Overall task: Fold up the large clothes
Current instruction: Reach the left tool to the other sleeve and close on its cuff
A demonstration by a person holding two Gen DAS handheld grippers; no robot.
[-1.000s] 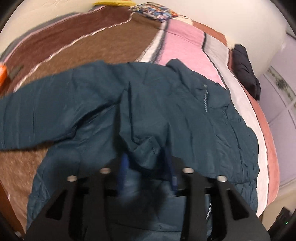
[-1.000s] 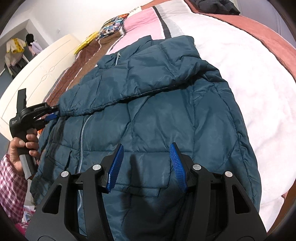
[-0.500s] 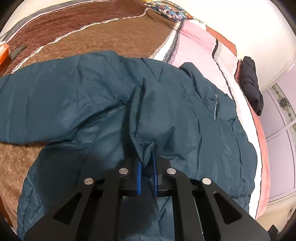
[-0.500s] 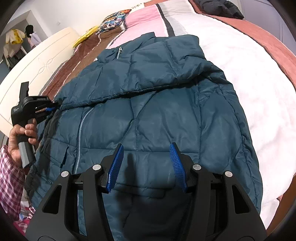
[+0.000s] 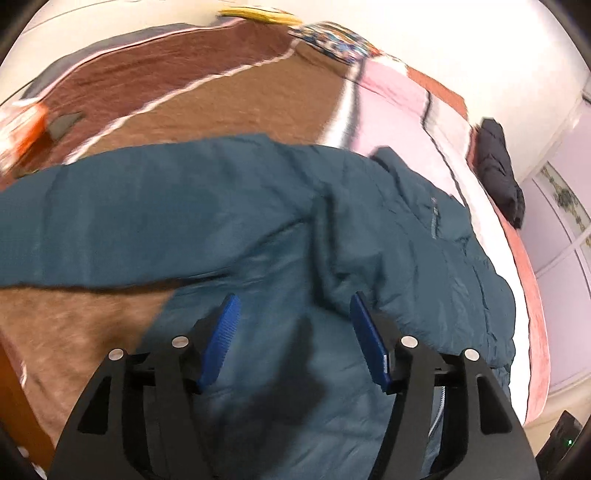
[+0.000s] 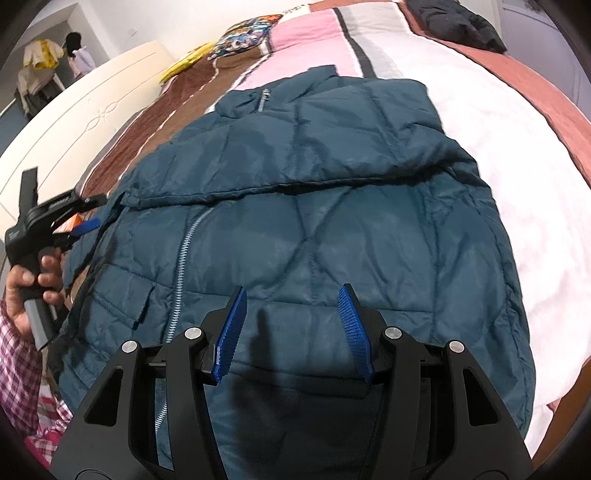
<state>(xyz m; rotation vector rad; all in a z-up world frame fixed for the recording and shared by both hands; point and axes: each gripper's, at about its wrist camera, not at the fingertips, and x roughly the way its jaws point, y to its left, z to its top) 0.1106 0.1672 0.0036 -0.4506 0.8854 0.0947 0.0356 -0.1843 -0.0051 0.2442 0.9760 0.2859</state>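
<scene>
A teal quilted jacket (image 6: pixel 332 206) lies front-up on the bed, zip closed. One sleeve (image 6: pixel 295 147) is folded across its chest, cuff at the jacket's left edge. The other sleeve (image 5: pixel 92 229) stretches out flat to the left. My left gripper (image 5: pixel 294 299) hovers over the jacket body; its jaws are opening and nothing is between the blue pads. In the right wrist view the left gripper (image 6: pixel 92 213) stands just off the folded cuff, held by a hand (image 6: pixel 22 280). My right gripper (image 6: pixel 292 291) is open above the jacket's lower front, holding nothing.
The bed cover (image 5: pixel 221 103) has brown, pink and white stripes. A dark garment (image 6: pixel 458 22) lies at the far corner, with a patterned pillow (image 6: pixel 243 37) and a cream headboard (image 6: pixel 92 122) beyond. An orange object (image 5: pixel 22 125) sits at the left edge.
Half a second ago my left gripper was shut on the sleeve cuff; it has let go, opened wide and drawn back. The sleeve now rests across the chest. The right gripper shifted slightly.
</scene>
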